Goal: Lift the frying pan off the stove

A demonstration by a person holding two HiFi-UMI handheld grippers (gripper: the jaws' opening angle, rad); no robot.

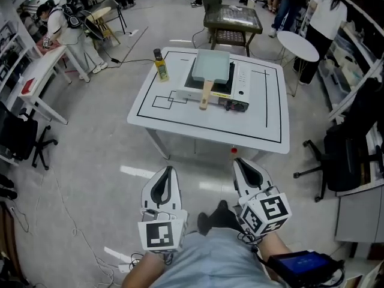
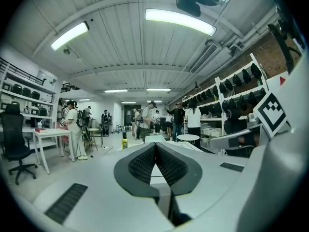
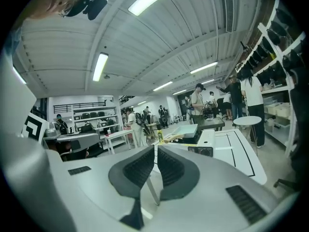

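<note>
A square pale-green frying pan (image 1: 211, 66) with a wooden handle (image 1: 206, 94) rests on a white portable stove (image 1: 217, 92) on the white table (image 1: 264, 122). Both grippers hang well short of the table, near the person's body. My left gripper (image 1: 166, 174) is shut and empty. My right gripper (image 1: 241, 165) is shut and empty too. In the right gripper view the frying pan (image 3: 185, 130) and the stove (image 3: 205, 143) show ahead, beyond the shut right gripper (image 3: 155, 149). The left gripper view shows the left gripper (image 2: 155, 145) with its tips together and the table far off.
A yellow bottle (image 1: 160, 65) stands at the table's left rear. A round white side table (image 1: 298, 45) and a dark low table (image 1: 233, 21) stand behind it. Office chairs (image 1: 336, 161) and shelves lie to the right, desks and people to the left. Cables trail on the floor.
</note>
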